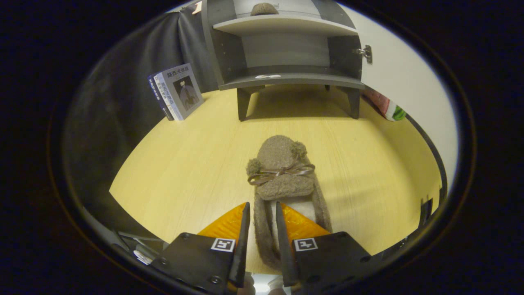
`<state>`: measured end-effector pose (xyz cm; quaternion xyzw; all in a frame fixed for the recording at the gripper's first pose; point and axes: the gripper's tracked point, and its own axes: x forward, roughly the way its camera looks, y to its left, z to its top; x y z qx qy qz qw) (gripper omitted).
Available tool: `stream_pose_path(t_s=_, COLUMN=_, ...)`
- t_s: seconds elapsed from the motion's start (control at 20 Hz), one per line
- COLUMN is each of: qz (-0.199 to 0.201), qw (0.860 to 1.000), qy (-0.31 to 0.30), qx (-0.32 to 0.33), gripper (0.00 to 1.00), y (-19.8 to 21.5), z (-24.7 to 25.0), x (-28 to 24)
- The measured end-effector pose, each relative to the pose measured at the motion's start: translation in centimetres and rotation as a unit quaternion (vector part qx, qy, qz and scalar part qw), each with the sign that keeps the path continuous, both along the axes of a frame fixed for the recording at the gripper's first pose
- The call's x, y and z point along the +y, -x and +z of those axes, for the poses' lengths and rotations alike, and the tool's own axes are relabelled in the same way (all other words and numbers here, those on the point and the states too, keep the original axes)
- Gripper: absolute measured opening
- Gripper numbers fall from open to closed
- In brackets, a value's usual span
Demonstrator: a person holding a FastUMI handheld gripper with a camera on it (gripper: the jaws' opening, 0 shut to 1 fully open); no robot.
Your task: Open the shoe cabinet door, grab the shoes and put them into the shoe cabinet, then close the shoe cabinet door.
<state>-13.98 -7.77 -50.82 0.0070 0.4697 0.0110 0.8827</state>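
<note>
A fuzzy brown slipper (282, 164) with a ribbon bow and two pompoms lies on the pale wooden table (184, 164), toe pointing toward the shoe cabinet (286, 80). My gripper (262, 207) is at the slipper's heel end. One finger sits outside the slipper's left side wall and the other inside the opening, both pressing on that wall. The grey cabinet stands beyond the slipper on short legs, with its white door (401, 78) swung open to the right. A second brown slipper (264, 9) rests on the upper shelf. The lower shelf is bare apart from a small white sticker.
Two books (178, 92) lean upright to the left of the cabinet against the black cloth wall. A red and green object (389, 107) lies behind the cabinet's right leg, near the open door. A dark cable runs along the table's right side.
</note>
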Motion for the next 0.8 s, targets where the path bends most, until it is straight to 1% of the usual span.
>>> stream_pose_path(t_s=0.2, qz=0.009, qw=1.000, qy=0.008, qx=0.002, gripper=0.38, y=-0.6, z=-0.8, x=0.2)
stream_pose_path(t_s=0.4, qz=0.008, qw=1.000, qy=0.016, qx=0.005, gripper=0.38, y=-1.0, z=-1.2, x=0.1)
stream_pose_path(t_s=0.45, qz=0.006, qw=1.000, qy=0.015, qx=0.013, gripper=0.29, y=-1.2, z=0.7, x=-0.2)
stream_pose_path(t_s=0.5, qz=0.001, qw=1.000, qy=0.012, qx=0.003, gripper=0.20, y=-0.5, z=0.4, x=-0.3)
stream_pose_path(t_s=0.55, qz=0.002, qw=1.000, qy=0.013, qx=0.011, gripper=0.11, y=-1.1, z=-1.7, x=0.0)
stream_pose_path(t_s=0.65, qz=0.010, qw=1.000, qy=0.022, qx=0.006, gripper=0.12, y=-1.6, z=-1.3, x=-0.2)
stream_pose_path(t_s=0.8, qz=0.011, qw=1.000, qy=0.027, qx=0.000, gripper=0.03, y=-1.4, z=-0.7, x=-0.2)
